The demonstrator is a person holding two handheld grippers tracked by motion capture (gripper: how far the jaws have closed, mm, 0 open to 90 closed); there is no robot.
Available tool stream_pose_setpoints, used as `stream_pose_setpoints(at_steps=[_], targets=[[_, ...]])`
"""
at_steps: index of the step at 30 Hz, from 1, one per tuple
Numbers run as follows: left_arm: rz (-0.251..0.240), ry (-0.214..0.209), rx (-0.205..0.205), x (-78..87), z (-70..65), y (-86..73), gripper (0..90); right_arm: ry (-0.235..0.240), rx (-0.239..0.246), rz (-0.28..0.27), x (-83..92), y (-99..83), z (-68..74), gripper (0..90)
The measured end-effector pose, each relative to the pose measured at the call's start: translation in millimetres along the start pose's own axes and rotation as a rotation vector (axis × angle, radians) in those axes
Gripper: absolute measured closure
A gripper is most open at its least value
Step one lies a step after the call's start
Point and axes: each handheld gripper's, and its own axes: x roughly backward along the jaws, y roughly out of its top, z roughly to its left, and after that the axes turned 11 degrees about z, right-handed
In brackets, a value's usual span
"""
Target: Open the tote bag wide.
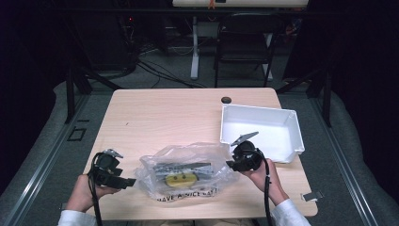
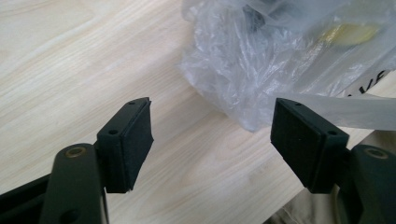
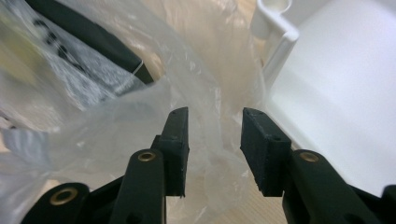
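Clear plastic bag is lying crumpled on the worktop, near the front edge, centre. Inside it, seen through the film: a yellow item and a dark flat pack. Black lettering is running along the bag's front edge.

L gripper is sitting just beside the bag's left end, approx. level w/ it. In the left gripper view, its fingers are standing wide apart over bare wood; the bag's corner is lying ahead of the gap and toward the far finger, nothing between the pads, no contact.

R gripper is sitting at the bag's right end. In the right gripper view, its fingers are standing partly apart; loose bag film is lying in and beyond the gap. Pads are not pressing on it, so no grip.

White bin is standing just right of the R gripper, on the worktop's right-rear area; its corner is showing close beside the film.
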Motion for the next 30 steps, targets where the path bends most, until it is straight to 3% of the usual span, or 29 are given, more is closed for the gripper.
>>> stream_pose_setpoints(at_steps=[3,5,9,11,13,16,22,27,30], targets=[[-0.029,0.006,0.025,6.9,5.2,-4.1,27.2,0.023,-0.015,-0.037,7.0,-0.5,-1.3,55.6],[-0.074,0.009,0.042,13.1,7.3,-4.9,26.8,0.034,-0.02,-0.057,10.5,0.0,-0.2,52.8],[-0.224,0.041,0.083,30.8,2.2,2.2,21.7,0.066,-0.007,-0.095,13.0,4.1,5.4,47.6],[-0.289,0.095,0.07,38.4,-8.6,13.0,21.9,0.073,0.003,-0.114,12.7,8.3,9.6,46.9],[-0.339,0.099,0.033,40.0,-21.8,26.0,23.1,0.073,0.008,-0.133,11.6,13.4,14.1,46.3],[-0.318,0.065,-0.025,28.9,-35.4,43.4,24.1,0.084,0.026,-0.118,7.5,18.7,20.8,45.9],[-0.129,0.044,-0.123,-11.6,-40.1,56.1,28.3,0.058,0.036,-0.045,-6.8,19.3,23.7,45.2],[-0.014,0.048,-0.154,-31.1,-34.5,54.9,38.0,0.062,0.01,0.015,-20.5,17.7,16.3,47.7],[0.007,0.048,-0.157,-38.0,-32.9,53.7,49.5,0.082,0.001,0.04,-30.0,17.1,14.5,54.9]])
